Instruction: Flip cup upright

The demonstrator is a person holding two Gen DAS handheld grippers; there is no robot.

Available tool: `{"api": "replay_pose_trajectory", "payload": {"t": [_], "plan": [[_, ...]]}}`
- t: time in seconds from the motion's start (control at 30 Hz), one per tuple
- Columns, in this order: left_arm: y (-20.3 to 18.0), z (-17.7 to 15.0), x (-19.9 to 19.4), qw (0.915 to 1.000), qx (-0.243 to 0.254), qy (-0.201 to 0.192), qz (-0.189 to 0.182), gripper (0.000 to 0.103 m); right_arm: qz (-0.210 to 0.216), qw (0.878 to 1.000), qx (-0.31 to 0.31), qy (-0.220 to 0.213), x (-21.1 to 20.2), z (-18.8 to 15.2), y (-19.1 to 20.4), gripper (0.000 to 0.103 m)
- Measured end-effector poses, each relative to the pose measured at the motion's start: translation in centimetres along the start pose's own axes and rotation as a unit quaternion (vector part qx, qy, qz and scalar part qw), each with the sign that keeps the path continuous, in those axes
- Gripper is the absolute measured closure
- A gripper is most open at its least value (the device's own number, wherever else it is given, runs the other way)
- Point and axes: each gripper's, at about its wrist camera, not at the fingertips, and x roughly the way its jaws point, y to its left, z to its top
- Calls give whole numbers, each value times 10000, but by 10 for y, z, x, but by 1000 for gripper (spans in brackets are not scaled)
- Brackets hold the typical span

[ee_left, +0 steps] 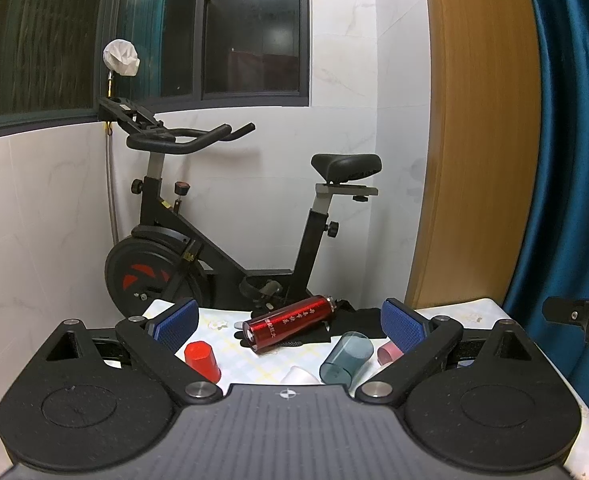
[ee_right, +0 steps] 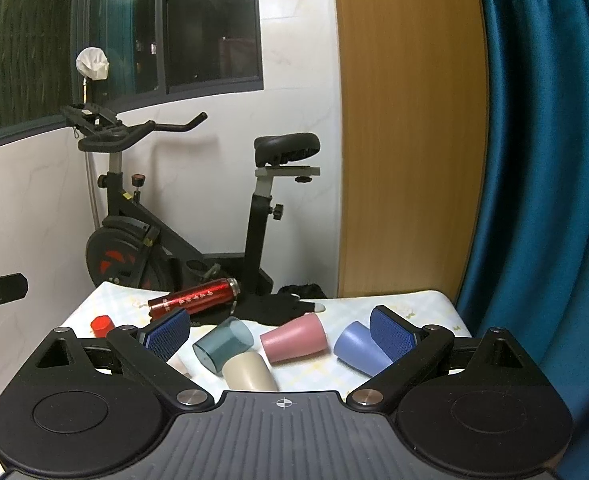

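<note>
Several cups lie on the table. In the right wrist view a clear teal cup, a cream cup, a pink cup and a blue cup lie on their sides; a red cup stands upside down at the left. In the left wrist view the red cup stands upside down, the teal cup lies on its side, and the pink cup and a white cup are partly hidden. My left gripper is open and empty. My right gripper is open and empty above the cups.
A red metal bottle lies on its side on the table, next to a black glove. An exercise bike stands behind the table by the white wall. A wooden panel and blue curtain are at the right.
</note>
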Motion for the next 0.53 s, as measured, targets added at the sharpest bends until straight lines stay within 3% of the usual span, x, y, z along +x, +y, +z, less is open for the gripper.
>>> {"api": "replay_pose_trajectory", "payload": {"t": [0.53], "plan": [[0, 0, -1, 9999, -46, -66, -71, 4, 14, 9999, 17, -150, -5, -3, 2, 7]]}}
